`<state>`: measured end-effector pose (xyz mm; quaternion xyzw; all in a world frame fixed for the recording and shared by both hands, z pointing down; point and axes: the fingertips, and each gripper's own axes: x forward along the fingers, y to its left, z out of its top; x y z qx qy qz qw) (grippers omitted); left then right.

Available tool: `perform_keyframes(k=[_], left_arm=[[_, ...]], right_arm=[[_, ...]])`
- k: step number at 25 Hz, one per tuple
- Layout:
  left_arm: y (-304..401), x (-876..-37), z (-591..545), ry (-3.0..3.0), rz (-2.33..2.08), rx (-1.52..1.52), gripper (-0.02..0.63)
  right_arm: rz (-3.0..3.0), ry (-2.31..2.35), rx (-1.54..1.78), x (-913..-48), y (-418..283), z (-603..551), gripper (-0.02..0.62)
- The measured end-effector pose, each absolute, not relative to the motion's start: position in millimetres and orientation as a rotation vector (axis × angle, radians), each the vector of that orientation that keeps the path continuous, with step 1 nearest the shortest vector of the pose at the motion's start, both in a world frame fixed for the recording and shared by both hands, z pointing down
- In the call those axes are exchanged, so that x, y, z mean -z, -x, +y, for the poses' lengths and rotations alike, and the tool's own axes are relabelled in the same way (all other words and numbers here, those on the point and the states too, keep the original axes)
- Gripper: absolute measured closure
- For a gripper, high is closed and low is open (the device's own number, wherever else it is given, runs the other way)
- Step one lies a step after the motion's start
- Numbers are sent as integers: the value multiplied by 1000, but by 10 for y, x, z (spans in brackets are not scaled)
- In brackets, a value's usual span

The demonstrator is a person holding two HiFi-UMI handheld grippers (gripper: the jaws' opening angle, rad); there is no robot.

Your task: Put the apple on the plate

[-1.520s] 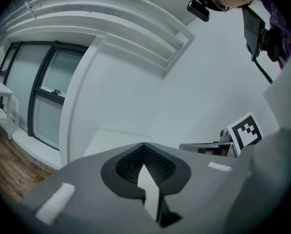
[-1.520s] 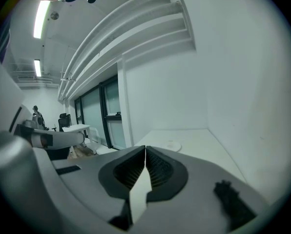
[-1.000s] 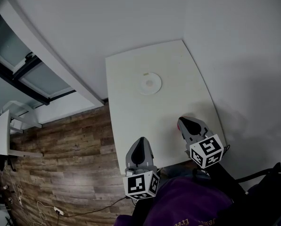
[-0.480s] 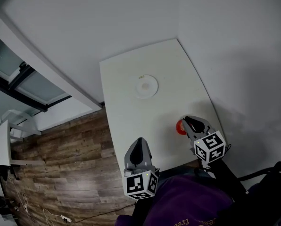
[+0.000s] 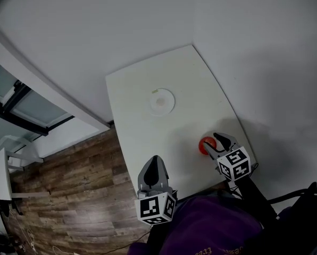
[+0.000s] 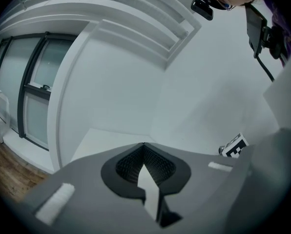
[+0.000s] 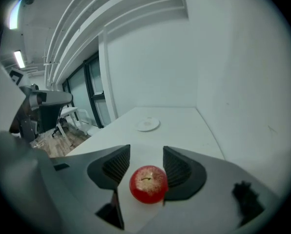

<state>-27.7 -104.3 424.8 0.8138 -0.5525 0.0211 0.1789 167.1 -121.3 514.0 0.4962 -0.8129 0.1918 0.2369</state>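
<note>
In the head view, a white table with round corners (image 5: pixel 142 137) stands against a white wall. A small round white plate (image 5: pixel 162 101) lies near the far middle of the table. A round red apple (image 5: pixel 203 145) sits on the table near the close right edge, well apart from the plate. The right gripper (image 5: pixel 214 142) reaches down to the apple, and its grey tips are right at it. The left gripper (image 5: pixel 153 160) hangs over the close left edge of the table, next to the brown wooden floor (image 5: pixel 68 195).

In the left gripper view, the left gripper (image 6: pixel 143 147) has its two jaws pressed together. Nothing is between them. The table and the white wall lie ahead of it.

In the right gripper view, the right gripper (image 7: pixel 145 152) has its jaws apart, about half way, and they have just been opening. The apple (image 7: pixel 148 183) sits on the table between the jaws, deep in the gap and close to the right one. The jaws do not squeeze it. The plate (image 7: pixel 148 125) lies farther along the table (image 7: pixel 194 126), straight ahead, with nothing on it.
</note>
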Motion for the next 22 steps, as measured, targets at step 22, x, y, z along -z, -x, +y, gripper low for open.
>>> perform_keyframes(k=[22], left_arm=[[406, -4244, -1222, -2328, -1524, -69, 600]], right_arm=[[-2025, -1279, -581, -5741, -1668, -1130, 279]])
